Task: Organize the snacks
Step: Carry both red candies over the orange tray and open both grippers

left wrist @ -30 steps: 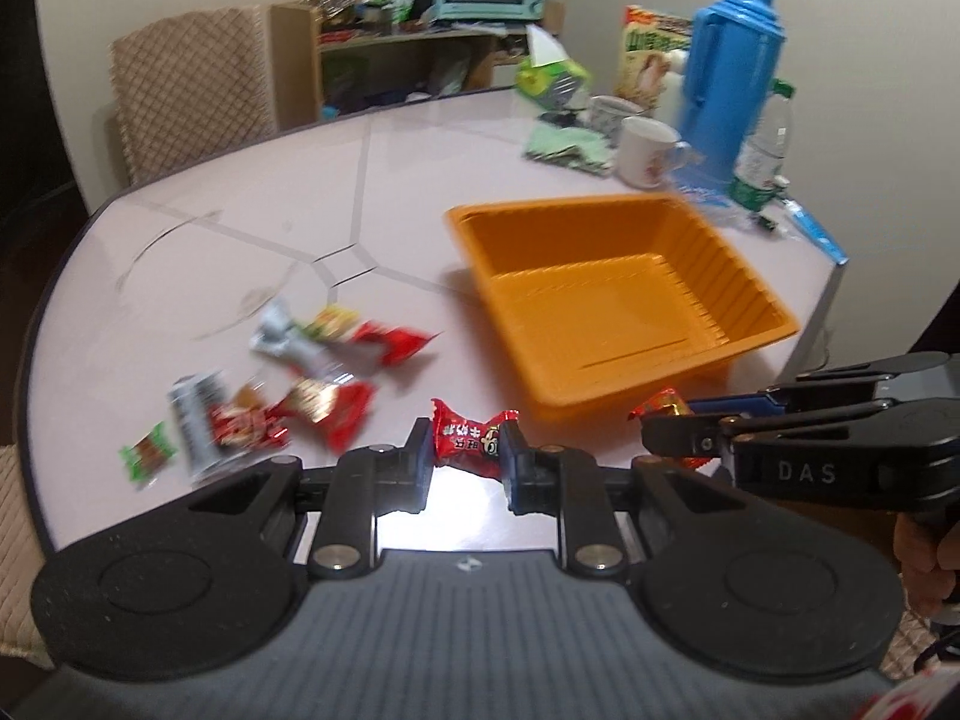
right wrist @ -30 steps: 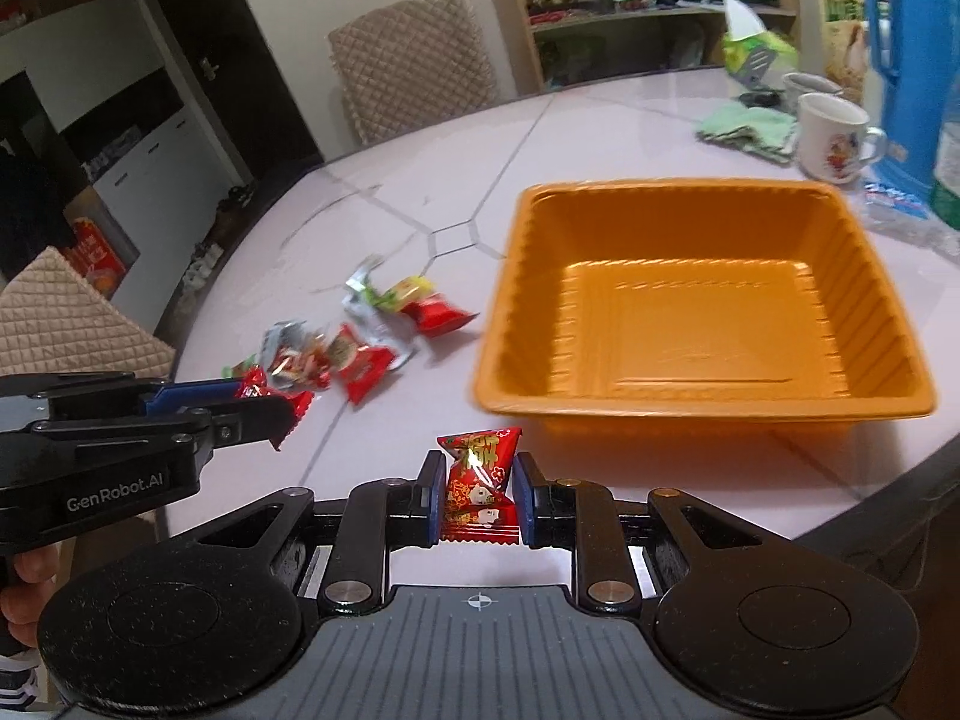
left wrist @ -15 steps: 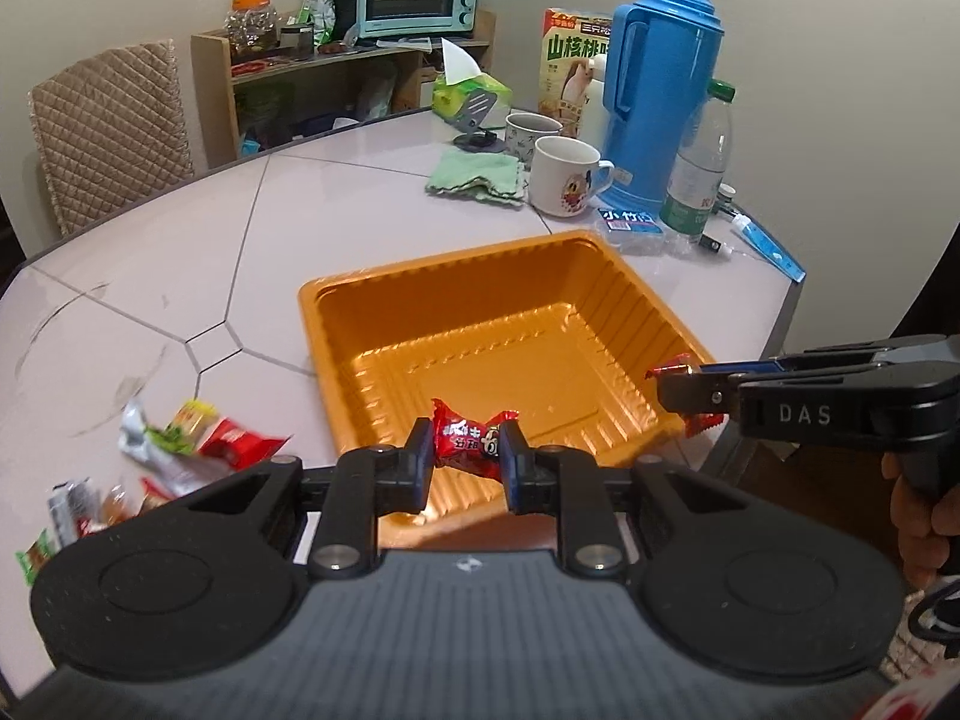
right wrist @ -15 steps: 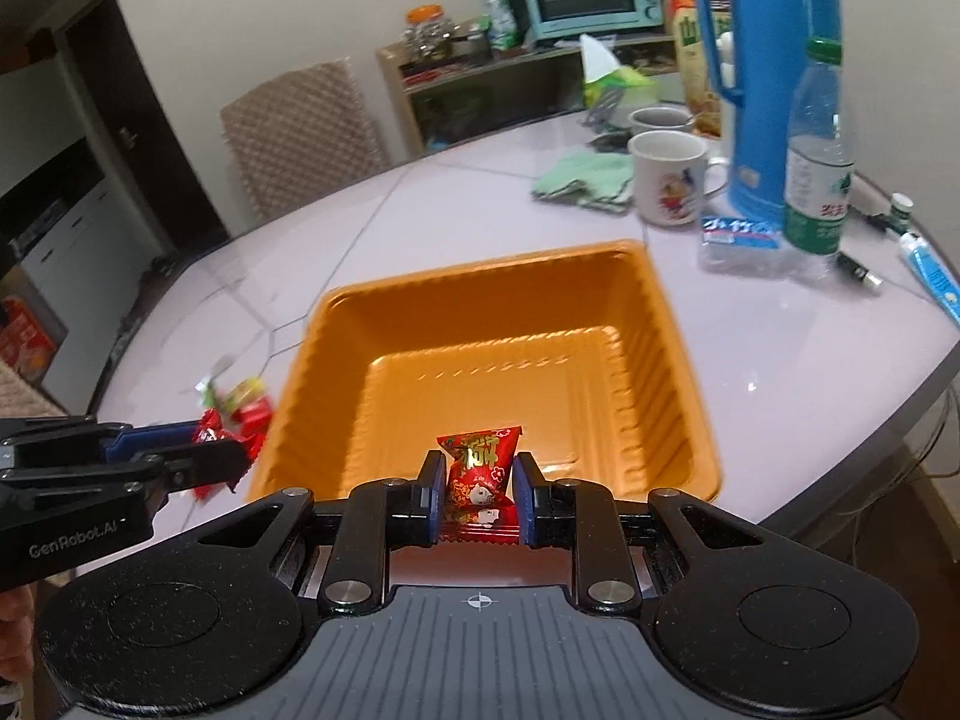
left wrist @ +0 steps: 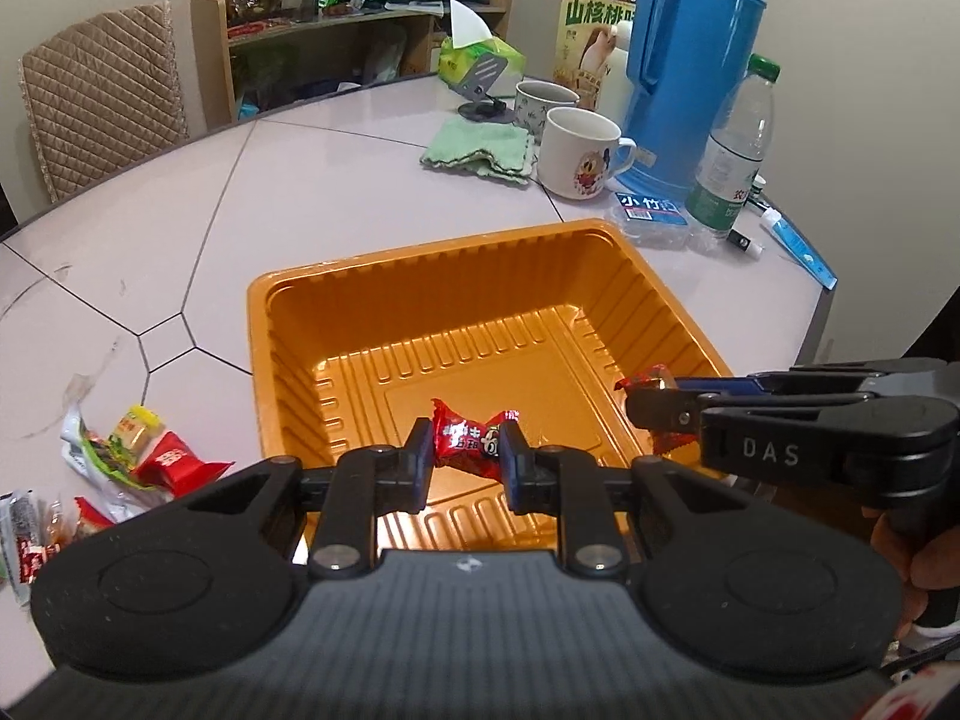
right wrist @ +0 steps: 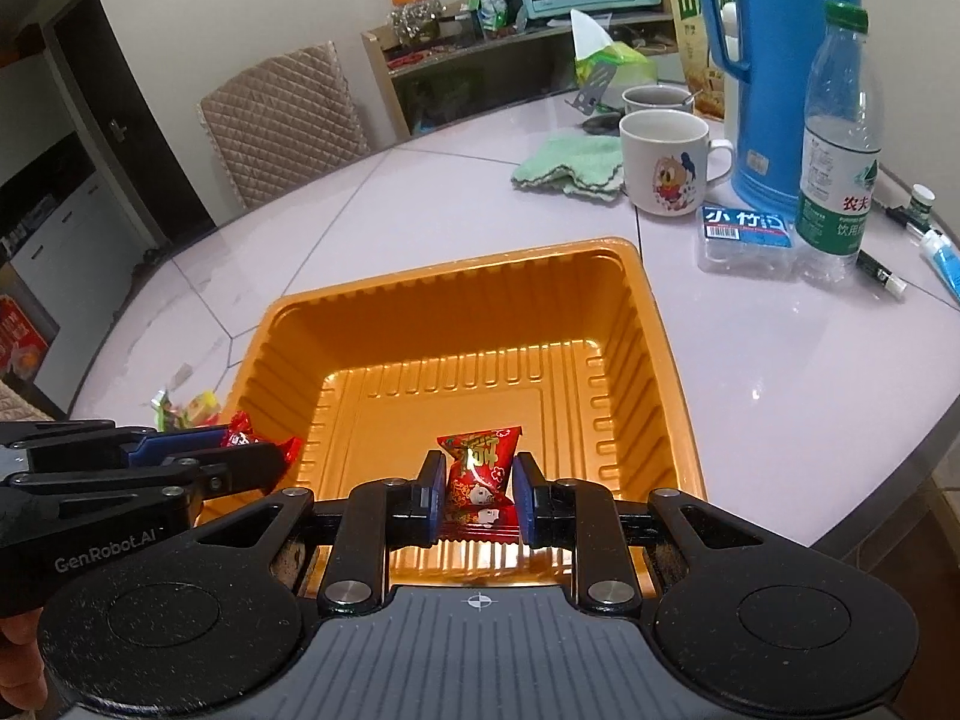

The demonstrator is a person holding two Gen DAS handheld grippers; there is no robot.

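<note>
The left gripper (left wrist: 465, 459) pinches a red twist-wrapped candy (left wrist: 474, 439) with white characters on its wrapper, held above the near floor of the orange tray (left wrist: 420, 276). The right gripper (right wrist: 477, 495) pinches a red sachet (right wrist: 480, 468) printed with gold script and a small figure, also over the tray's near edge. The tray is ribbed, glossy and bare inside. At 9 o'clock of it, a heap of loose snacks (left wrist: 120, 462) in red, yellow and silver wrappers lies on the pale table (left wrist: 300, 180). Each gripper shows in the other's view: one body reads "DAS", the other "GenRobot.AI". At 1 o'clock stand a cartoon mug (right wrist: 663, 162), a clear box (right wrist: 744, 240) labelled "小竹", a water bottle (right wrist: 840, 138) marked "农夫", and a blue thermos (left wrist: 690, 72).
</note>
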